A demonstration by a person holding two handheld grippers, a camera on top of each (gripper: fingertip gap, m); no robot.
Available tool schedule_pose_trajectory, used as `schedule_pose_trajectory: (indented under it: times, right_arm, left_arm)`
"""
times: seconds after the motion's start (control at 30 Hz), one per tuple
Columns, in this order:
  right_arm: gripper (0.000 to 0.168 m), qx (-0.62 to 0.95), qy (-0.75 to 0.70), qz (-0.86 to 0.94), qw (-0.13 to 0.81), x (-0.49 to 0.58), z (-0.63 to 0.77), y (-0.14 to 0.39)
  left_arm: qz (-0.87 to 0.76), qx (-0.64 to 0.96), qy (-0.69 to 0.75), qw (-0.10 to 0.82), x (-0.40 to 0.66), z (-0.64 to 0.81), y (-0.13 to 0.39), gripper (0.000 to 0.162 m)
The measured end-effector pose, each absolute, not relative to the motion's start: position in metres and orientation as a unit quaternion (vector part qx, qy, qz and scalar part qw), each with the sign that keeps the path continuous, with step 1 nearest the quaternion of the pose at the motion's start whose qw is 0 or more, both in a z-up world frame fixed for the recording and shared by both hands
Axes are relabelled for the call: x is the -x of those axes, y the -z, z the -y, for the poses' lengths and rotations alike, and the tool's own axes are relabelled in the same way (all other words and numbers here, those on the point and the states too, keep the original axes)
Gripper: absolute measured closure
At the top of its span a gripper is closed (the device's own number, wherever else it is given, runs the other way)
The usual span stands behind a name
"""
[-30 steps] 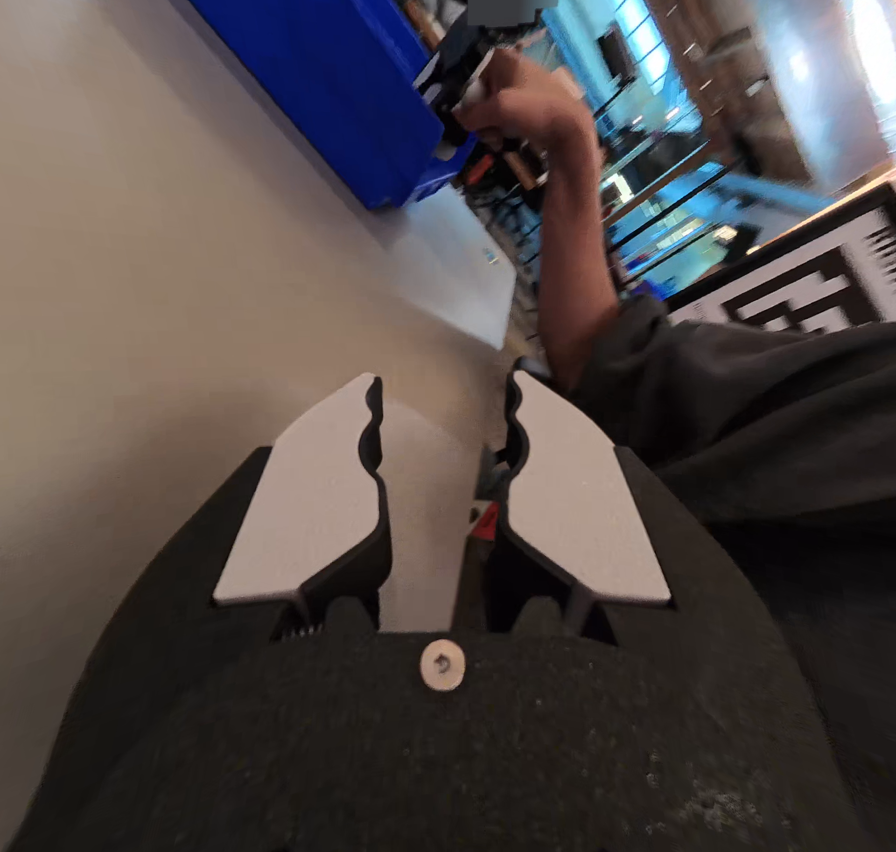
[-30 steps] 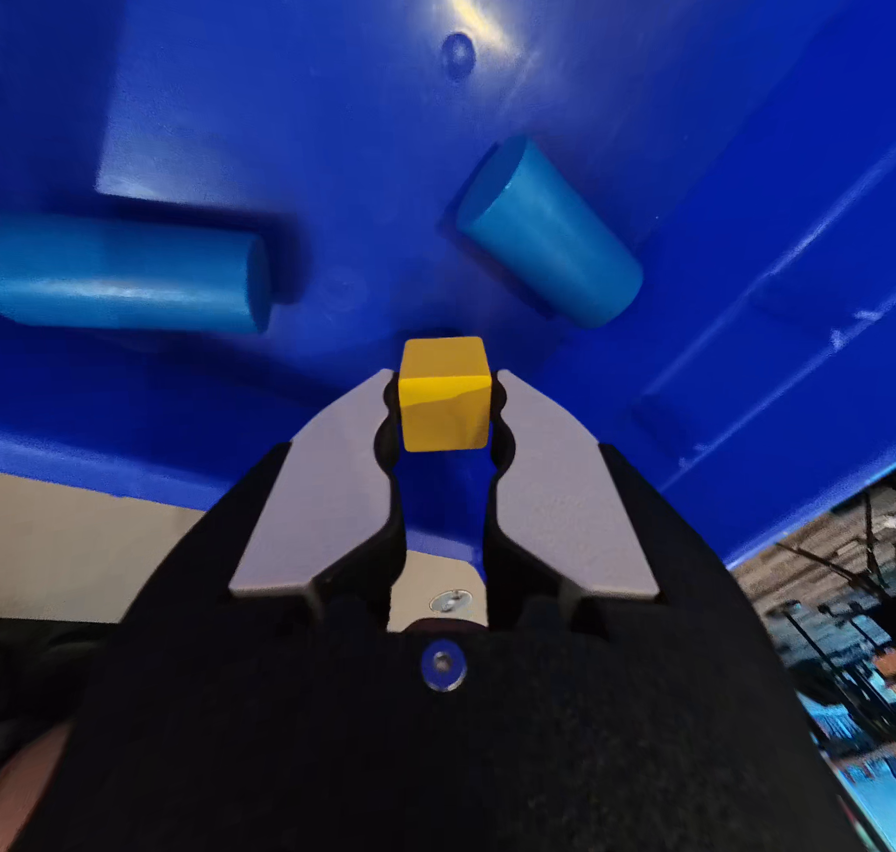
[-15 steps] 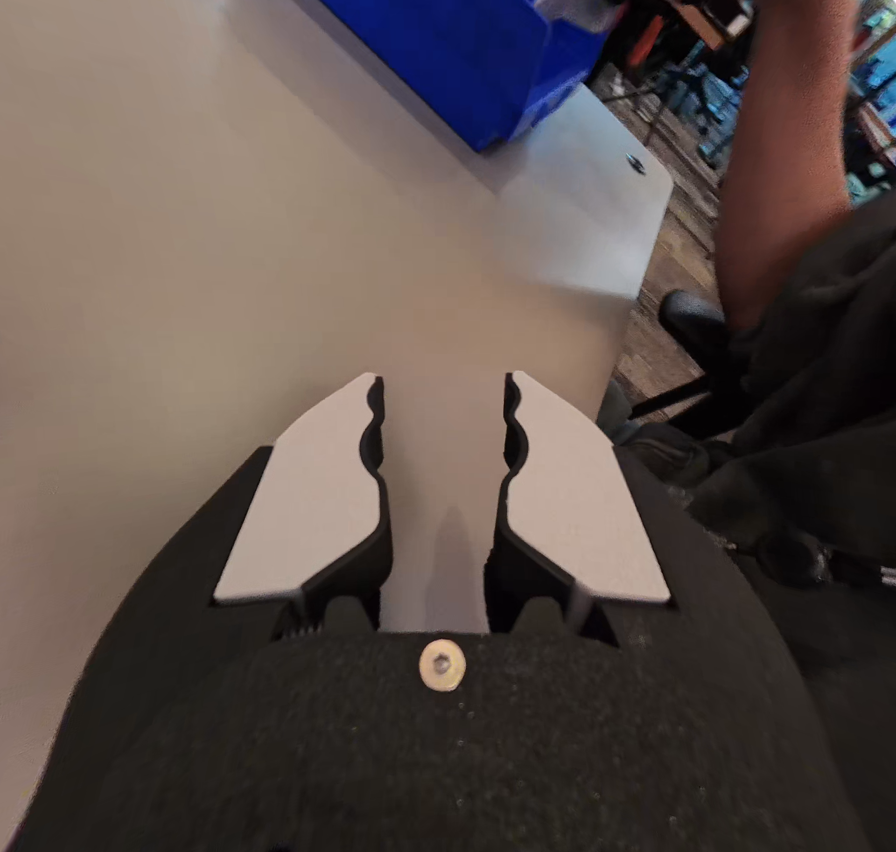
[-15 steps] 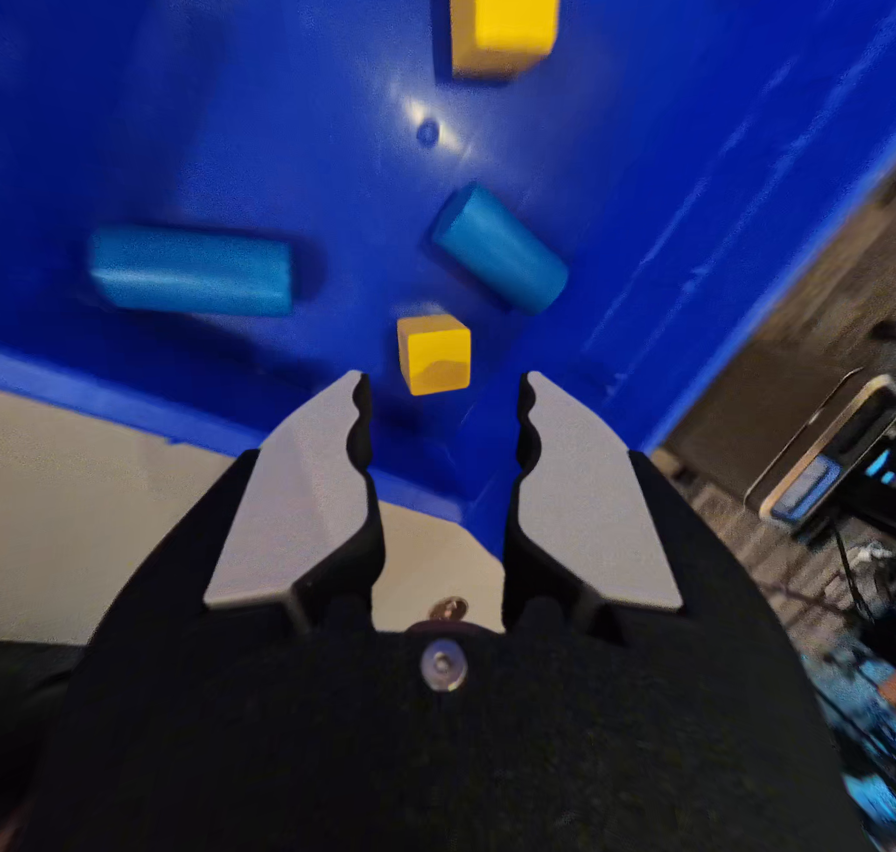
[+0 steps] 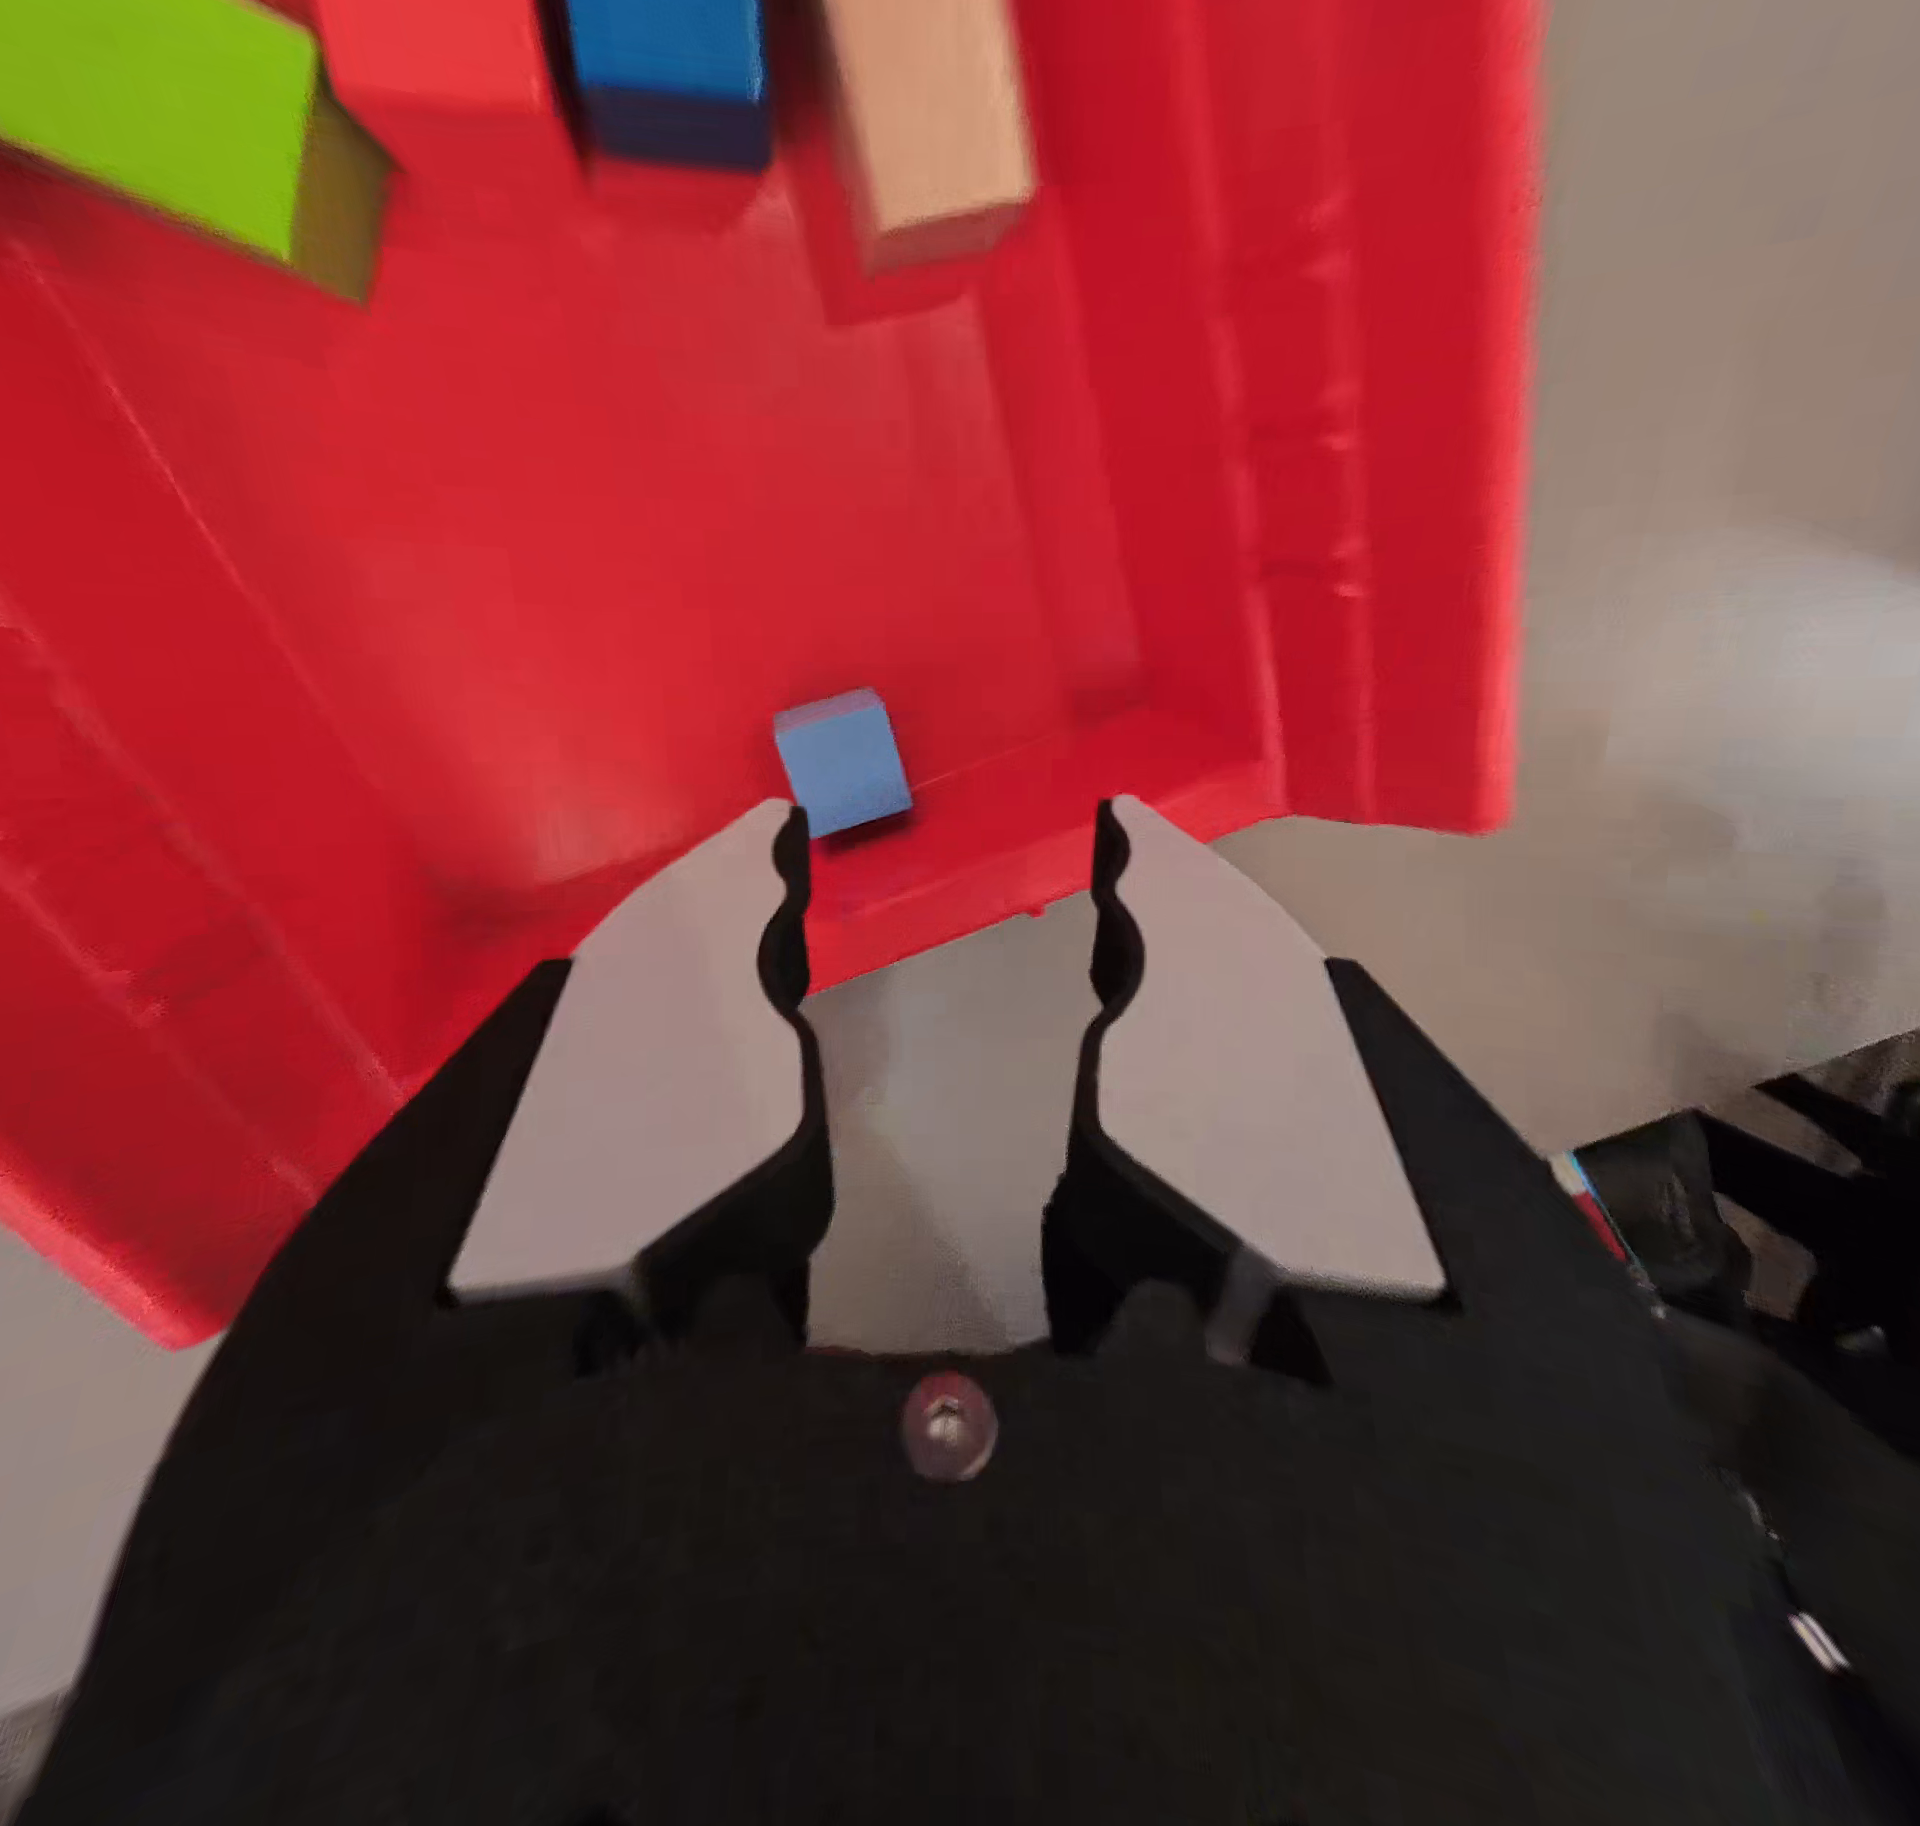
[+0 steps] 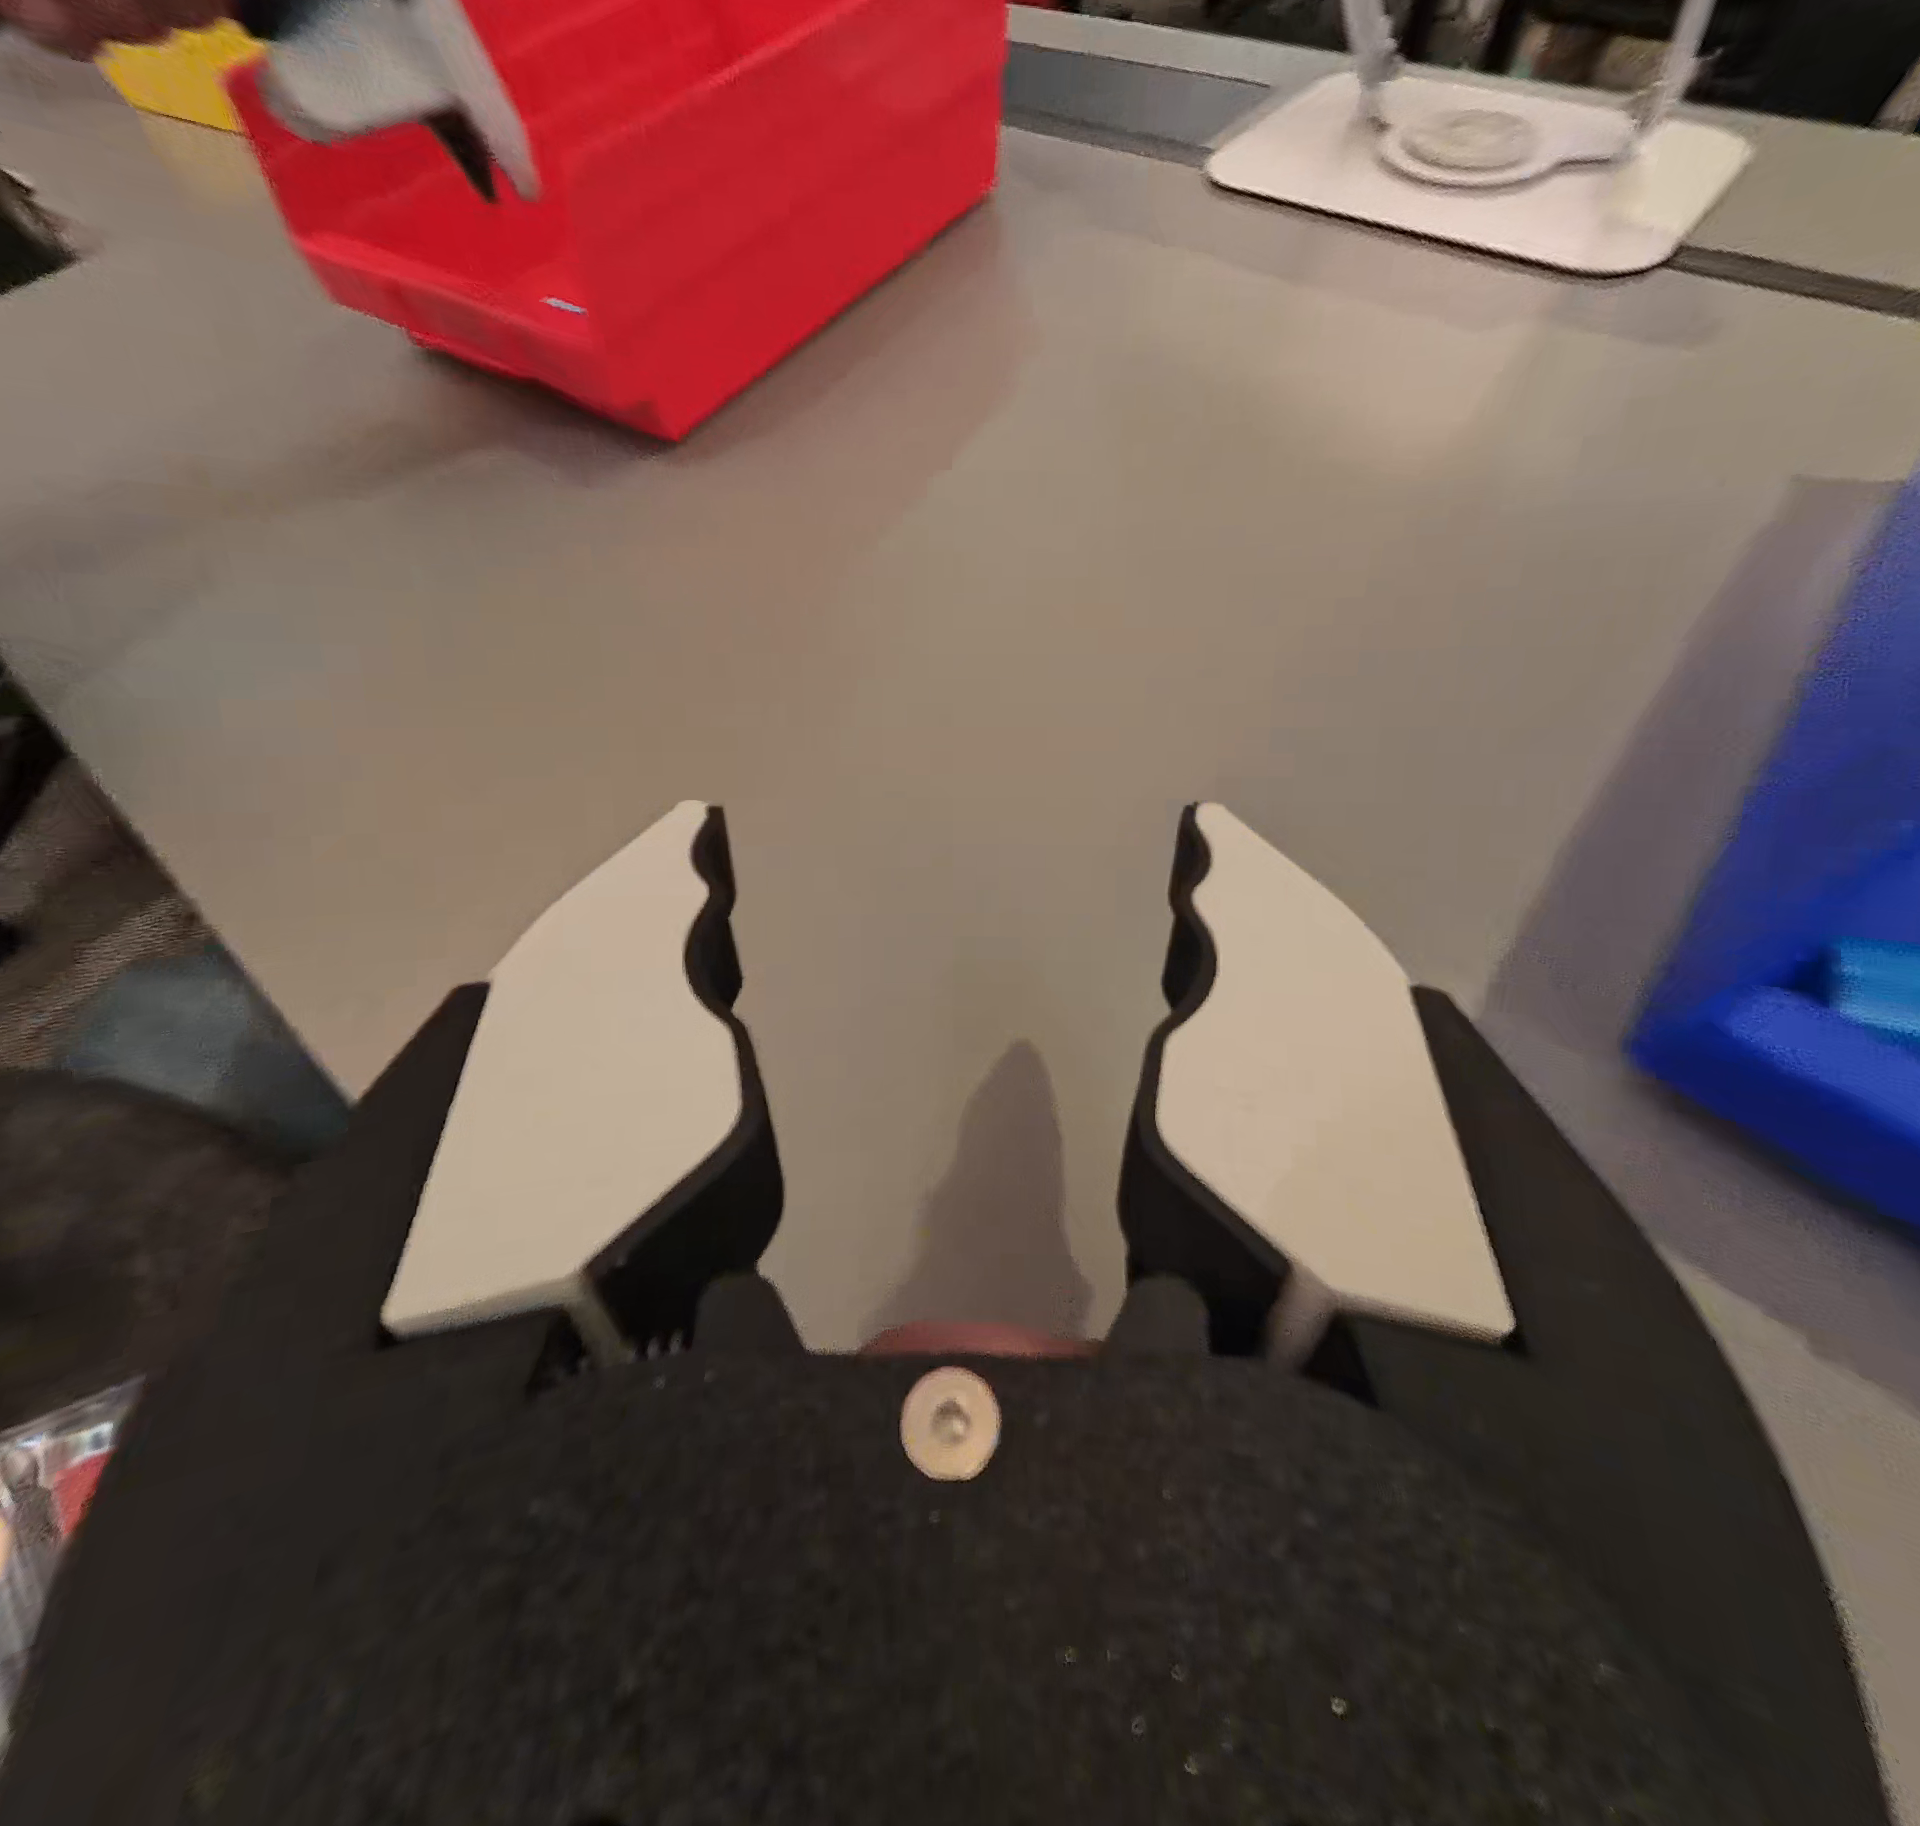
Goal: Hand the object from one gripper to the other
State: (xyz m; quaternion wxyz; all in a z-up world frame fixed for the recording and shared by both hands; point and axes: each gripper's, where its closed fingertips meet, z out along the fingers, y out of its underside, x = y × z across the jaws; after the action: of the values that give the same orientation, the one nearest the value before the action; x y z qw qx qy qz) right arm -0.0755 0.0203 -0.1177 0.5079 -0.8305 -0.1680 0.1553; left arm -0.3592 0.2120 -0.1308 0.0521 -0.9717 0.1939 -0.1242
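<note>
Left wrist view puts your red bin ahead, and in it the small blue cube lies just beyond your left gripper, nearer its left fingertip, with no long axis to favour. Both tongs are spread and empty; your right gripper hovers well apart over the table. No readable writing shows.
</note>
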Motion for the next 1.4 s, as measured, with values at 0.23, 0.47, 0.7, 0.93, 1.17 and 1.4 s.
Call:
schedule_pose_trajectory:
  times: [0.23, 0.47, 0.7, 0.93, 1.17, 1.4]
  right_arm:
    - [0.088, 0.812, -0.165, 0.205, 0.521, 0.093, -0.007, 0.109]
    - [0.088, 0.811, -0.176, 0.195, 0.522, 0.081, -0.007, 0.106]
    - [0.089, 0.814, -0.157, 0.200, 0.522, 0.072, -0.011, 0.111]
    - [0.094, 0.798, -0.175, 0.216, 0.534, 0.068, -0.023, 0.117]
    - [0.097, 0.706, -0.205, 0.361, 0.574, 0.124, -0.040, 0.079]
    - [0.103, 0.617, -0.257, 0.425, 0.610, 0.163, -0.052, 0.029]
  left_arm:
    - [-0.159, 0.987, 0.014, -0.024, 0.373, -0.224, 0.165, 0.109]
    - [-0.128, 0.988, 0.031, -0.082, 0.368, -0.216, 0.181, 0.136]
    - [-0.109, 0.985, 0.113, -0.064, 0.363, -0.224, 0.166, 0.136]
    - [-0.153, 0.888, 0.429, 0.069, 0.292, -0.211, 0.074, 0.136]
    - [-0.243, 0.698, 0.672, 0.041, 0.209, -0.116, 0.010, 0.137]
    - [-0.262, 0.623, 0.733, -0.077, 0.166, -0.062, 0.012, 0.136]
